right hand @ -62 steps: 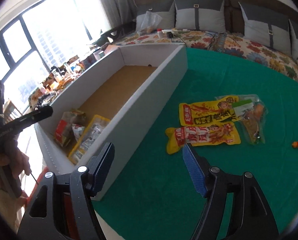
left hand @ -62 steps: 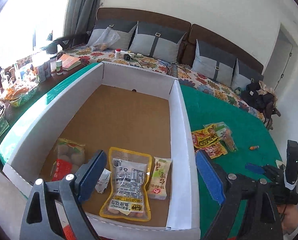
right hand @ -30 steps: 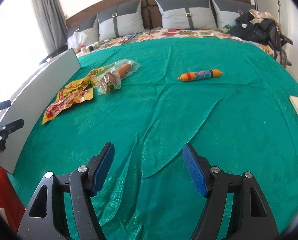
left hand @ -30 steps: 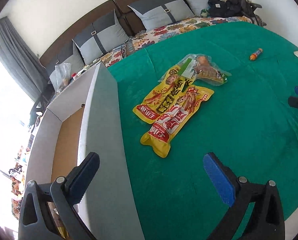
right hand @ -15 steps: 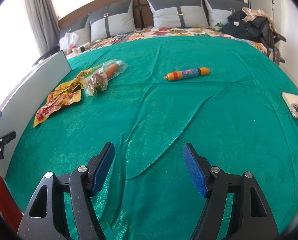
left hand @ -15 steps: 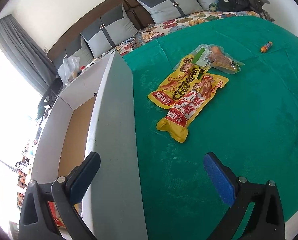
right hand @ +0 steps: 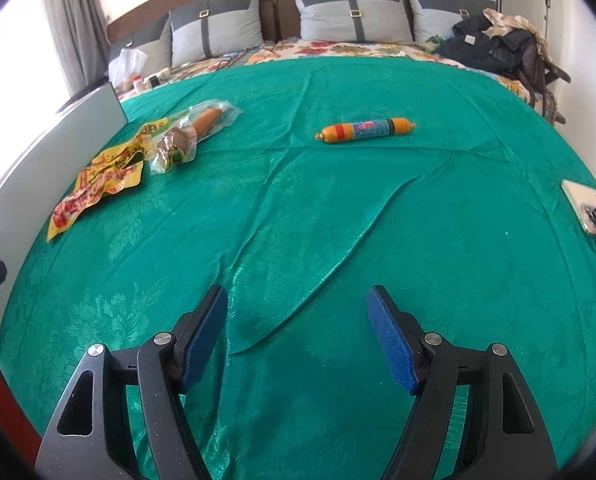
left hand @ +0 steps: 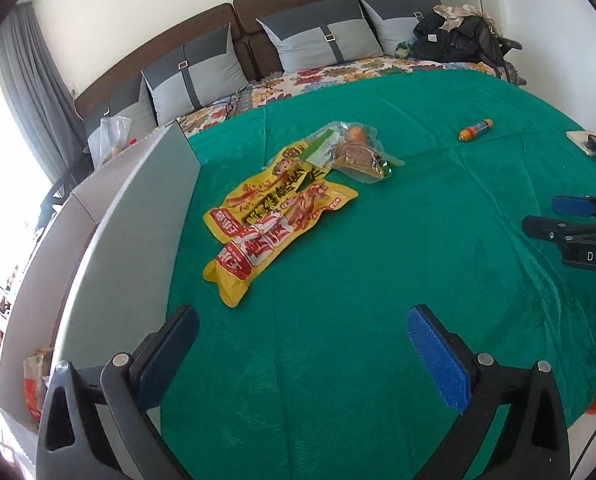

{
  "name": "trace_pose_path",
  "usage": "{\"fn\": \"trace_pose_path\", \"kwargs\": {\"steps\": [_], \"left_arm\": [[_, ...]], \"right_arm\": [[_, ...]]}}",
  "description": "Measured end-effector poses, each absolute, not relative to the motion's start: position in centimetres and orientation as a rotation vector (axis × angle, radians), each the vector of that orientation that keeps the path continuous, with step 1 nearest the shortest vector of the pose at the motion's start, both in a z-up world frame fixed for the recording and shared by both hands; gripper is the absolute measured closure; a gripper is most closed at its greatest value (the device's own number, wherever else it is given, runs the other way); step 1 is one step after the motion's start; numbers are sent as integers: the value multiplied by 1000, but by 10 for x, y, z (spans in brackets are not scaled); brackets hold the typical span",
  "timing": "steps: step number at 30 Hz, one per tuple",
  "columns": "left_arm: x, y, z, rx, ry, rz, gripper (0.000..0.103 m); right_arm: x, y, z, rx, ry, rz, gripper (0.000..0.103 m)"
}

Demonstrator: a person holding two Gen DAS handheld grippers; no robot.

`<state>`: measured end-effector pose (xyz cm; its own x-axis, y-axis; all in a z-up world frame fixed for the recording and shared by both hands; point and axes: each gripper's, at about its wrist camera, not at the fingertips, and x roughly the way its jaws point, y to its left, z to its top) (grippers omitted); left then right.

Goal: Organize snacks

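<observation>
I hold my left gripper [left hand: 302,344] wide open, with nothing in it, low over the green cloth [left hand: 378,280]. My right gripper [right hand: 298,328] is wide open and empty too; its jaws have just spread a little more.

The snacks lie on the cloth. Two yellow packets [left hand: 274,216] overlap each other, just beside the white box [left hand: 138,216]. A clear bag with a sausage [left hand: 356,152] touches their far end. A small orange sausage stick [right hand: 365,130] lies alone, well apart from them, ahead of my right gripper.

I think the step now is to pick up a snack and drop it in the box. The front yellow packet is nearest my left gripper, so I would take that one. It is flat and floppy. I should come down on its near edge, pinch only that packet, and not grab the cloth. Then I lift it over the wall and let go inside. The stick may roll, so I would pinch it in the middle.
</observation>
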<state>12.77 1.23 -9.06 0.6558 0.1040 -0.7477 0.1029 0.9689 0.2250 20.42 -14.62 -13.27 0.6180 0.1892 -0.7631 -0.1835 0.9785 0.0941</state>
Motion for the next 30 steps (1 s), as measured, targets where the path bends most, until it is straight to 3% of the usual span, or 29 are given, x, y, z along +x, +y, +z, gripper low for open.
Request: {"fn": "trace_pose_path", "kwargs": {"steps": [6,13,30], "left_arm": [[144,23,-131,167,946,24,0],[152,43,-141,-11,955,-9,0],[151,45,-141,-8,914,-3,0]], "right_arm": [[203,-136,-136,-66,882,213,20],[203,-131,-138,-101,890,203,17],[204,-131,-139,-104,893,203,15]]}}
